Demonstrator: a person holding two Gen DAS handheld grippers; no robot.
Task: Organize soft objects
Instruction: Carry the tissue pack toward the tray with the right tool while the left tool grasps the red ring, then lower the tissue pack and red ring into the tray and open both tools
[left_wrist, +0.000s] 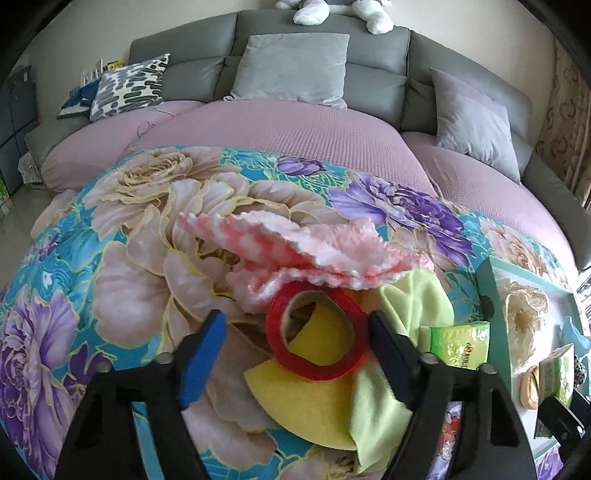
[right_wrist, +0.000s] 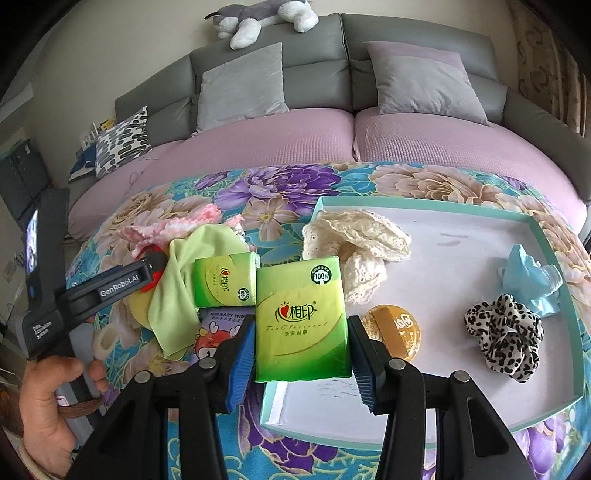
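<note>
My left gripper (left_wrist: 297, 317) stands open around a red tape roll (left_wrist: 316, 332); the right finger is at the roll's edge and the left pad is clear of it. The roll lies on a yellow cloth (left_wrist: 306, 391), beside a light green cloth (left_wrist: 406, 306) and a pink fluffy cloth (left_wrist: 306, 247). My right gripper (right_wrist: 303, 325) is shut on a green tissue pack (right_wrist: 301, 295), held over the near left corner of a teal-rimmed tray (right_wrist: 443, 206). In the tray lie a cream lace cloth (right_wrist: 358, 240), a blue cloth (right_wrist: 532, 280), a leopard scrunchie (right_wrist: 506, 332) and a gold round tin (right_wrist: 395, 332).
A second green tissue pack (right_wrist: 225, 280) and a baby wipes pack (right_wrist: 218, 332) lie left of the tray on the floral tablecloth (right_wrist: 277, 184). Behind stands a sofa (right_wrist: 314, 48) with cushions and a plush toy (right_wrist: 258, 18). A hand (right_wrist: 48, 398) holds the left gripper's handle.
</note>
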